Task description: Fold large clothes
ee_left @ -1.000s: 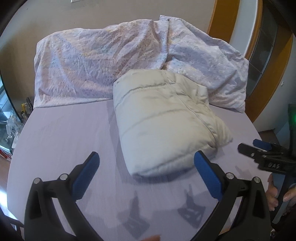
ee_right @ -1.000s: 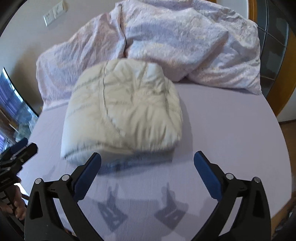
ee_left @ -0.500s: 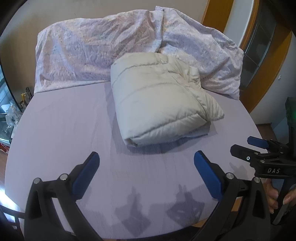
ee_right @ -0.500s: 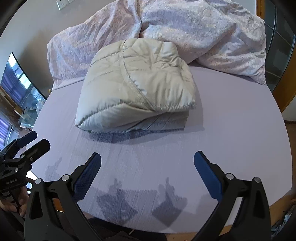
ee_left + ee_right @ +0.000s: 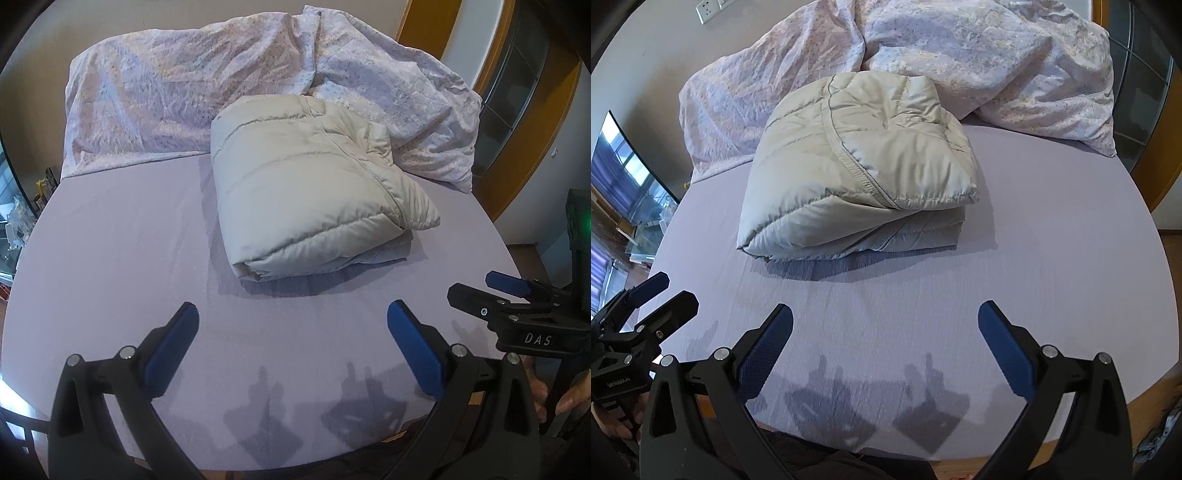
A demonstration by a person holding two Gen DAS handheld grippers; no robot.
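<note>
A: Jacket (image 5: 310,192) looks fully folded, sitting on the bed (image 5: 110,240) well ahead of both sets of fingers.

B: Yep, left gripper (image 5: 291,343) and right gripper (image 5: 886,343) spread wide, holding nothing. Next is probably just backing off.

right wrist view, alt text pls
A folded cream puffer jacket lies on a lilac bed, with a rumpled floral duvet behind it. The open right claw hovers empty in front; the left claw shows at left.
</note>
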